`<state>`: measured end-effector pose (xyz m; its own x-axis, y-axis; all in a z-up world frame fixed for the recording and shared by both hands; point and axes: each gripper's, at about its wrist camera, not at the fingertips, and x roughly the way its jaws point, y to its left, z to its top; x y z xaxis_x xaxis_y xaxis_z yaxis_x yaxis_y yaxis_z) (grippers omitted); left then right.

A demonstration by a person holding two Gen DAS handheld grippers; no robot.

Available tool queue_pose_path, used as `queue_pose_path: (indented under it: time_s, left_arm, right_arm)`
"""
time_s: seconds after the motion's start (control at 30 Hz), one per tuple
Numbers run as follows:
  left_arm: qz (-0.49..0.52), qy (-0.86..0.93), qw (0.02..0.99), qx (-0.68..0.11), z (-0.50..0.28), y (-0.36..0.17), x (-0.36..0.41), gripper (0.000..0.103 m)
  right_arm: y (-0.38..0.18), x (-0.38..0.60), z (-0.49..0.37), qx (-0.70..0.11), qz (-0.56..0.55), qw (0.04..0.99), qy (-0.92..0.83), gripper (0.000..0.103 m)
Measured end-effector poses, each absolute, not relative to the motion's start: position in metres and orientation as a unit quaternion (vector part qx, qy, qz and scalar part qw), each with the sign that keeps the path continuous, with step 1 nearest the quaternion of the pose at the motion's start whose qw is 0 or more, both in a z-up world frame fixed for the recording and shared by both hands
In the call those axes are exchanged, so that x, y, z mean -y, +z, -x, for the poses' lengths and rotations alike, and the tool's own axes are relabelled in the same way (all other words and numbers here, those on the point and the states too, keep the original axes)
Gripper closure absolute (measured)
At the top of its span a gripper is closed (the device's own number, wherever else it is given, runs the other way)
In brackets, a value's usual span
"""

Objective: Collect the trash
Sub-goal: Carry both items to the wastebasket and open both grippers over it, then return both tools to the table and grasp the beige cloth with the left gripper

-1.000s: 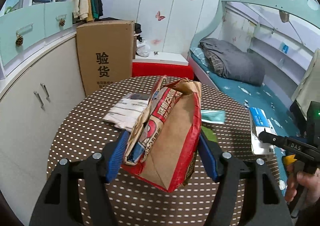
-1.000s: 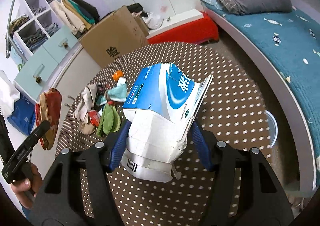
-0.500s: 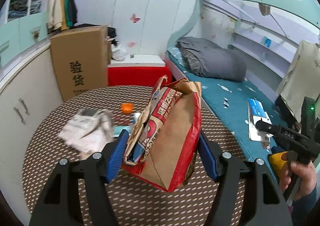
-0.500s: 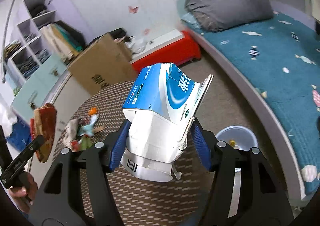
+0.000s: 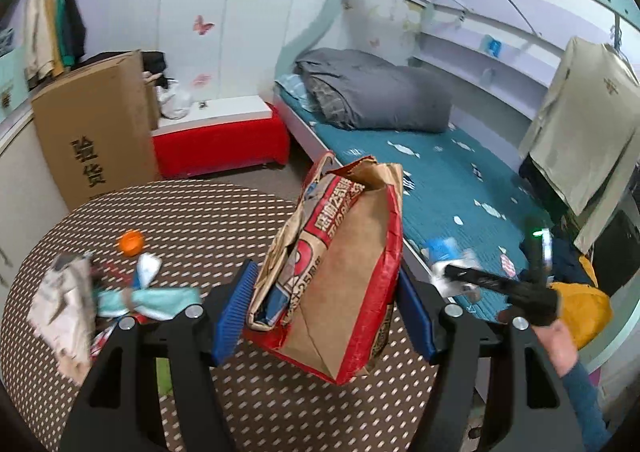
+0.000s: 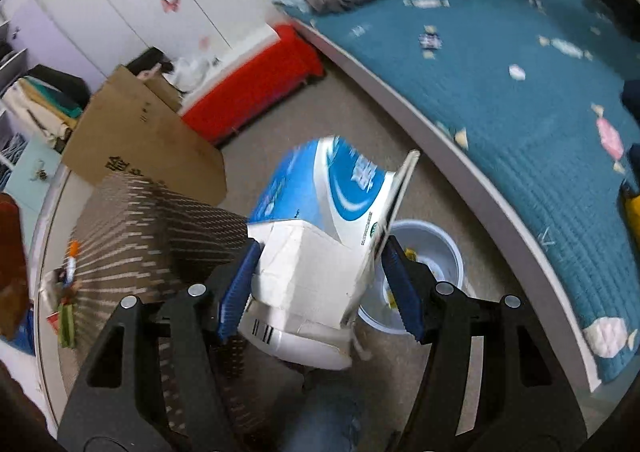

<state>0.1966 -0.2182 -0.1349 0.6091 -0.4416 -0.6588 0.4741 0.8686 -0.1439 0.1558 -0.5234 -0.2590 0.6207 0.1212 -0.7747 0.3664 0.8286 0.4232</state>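
Right claw (image 6: 320,284) tilted over bin (image 6: 448,252)

Open floor (image 6: 320,112) between bed edge (image 6: 460,164) and dotted table (image 6: 160,220). Pale bin (image 6: 436,252) standing on that floor, partly hidden behind held blue-and-white carton (image 6: 320,252). Far end closed off by red bench (image 6: 248,88) and cardboard box (image 6: 148,140). Litter pile (image 5: 100,292) crowding table's left side.

Even daylight — perhaps motion-blurred edges.
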Motion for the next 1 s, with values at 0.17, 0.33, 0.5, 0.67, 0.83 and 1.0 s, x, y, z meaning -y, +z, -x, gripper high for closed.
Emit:
queue_pose_path:
  time_s: [0.17, 0.33, 0.5, 0.67, 0.83, 1.0]
  left_arm:
    - [-0.047, -0.283, 0.882, -0.373, -0.213, -0.147, 0.266, 0.037]
    - [-0.071, -0.32, 0.858, -0.395, -0.224, -0.166, 0.316, 0.037]
    - [-0.084, -0.355, 0.826, -0.43, -0.236, -0.192, 0.364, 0.037]
    - [-0.105, -0.379, 0.794, -0.464, -0.244, -0.217, 0.408, 0.036]
    - [-0.144, -0.369, 0.777, -0.488, -0.253, -0.245, 0.443, 0.013]
    - [-0.134, -0.334, 0.782, -0.508, -0.264, -0.253, 0.44, 0.01]
  right_arm:
    - [-0.315, 0.548, -0.183, -0.456, -0.314, 0.829, -0.085, 0.031]
    - [-0.338, 0.579, -0.176, -0.45, -0.365, 0.807, -0.116, 0.016]
    - [-0.32, 0.599, -0.142, -0.414, -0.386, 0.814, -0.132, 0.015]
    - [-0.297, 0.612, -0.109, -0.379, -0.395, 0.824, -0.146, 0.013]
    - [-0.273, 0.621, -0.086, -0.353, -0.399, 0.832, -0.153, 0.01]
    - [-0.255, 0.615, -0.074, -0.341, -0.393, 0.84, -0.153, 0.009]
